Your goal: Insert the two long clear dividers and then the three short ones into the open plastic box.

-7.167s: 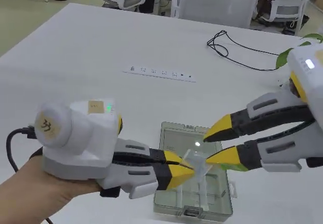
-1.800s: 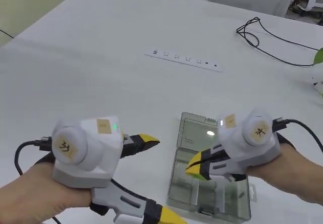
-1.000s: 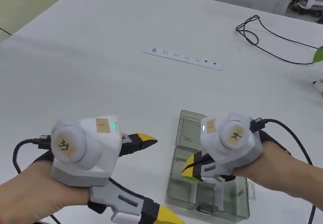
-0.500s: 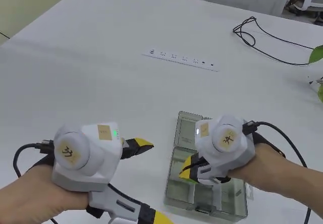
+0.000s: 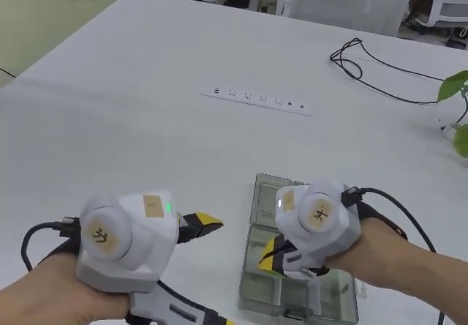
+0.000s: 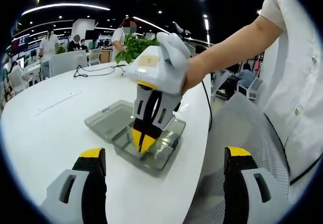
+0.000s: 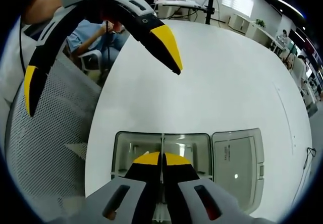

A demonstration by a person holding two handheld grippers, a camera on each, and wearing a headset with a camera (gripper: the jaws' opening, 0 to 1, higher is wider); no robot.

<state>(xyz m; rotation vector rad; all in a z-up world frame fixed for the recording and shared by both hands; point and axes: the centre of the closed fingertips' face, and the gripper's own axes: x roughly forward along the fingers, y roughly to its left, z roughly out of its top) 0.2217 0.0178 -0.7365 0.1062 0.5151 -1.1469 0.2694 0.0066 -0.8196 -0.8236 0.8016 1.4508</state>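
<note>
Plastic box (image 7: 123, 148): one divider (image 7: 162, 140) pinched in right claw (image 7: 162, 156).

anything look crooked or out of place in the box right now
Nothing stands out. The plastic box sits flat on the table with its lid folded open. The clear divider stands straight, edge-on, between the jaws of the shut right gripper, over the box. The left gripper is open, off to the side.
</note>
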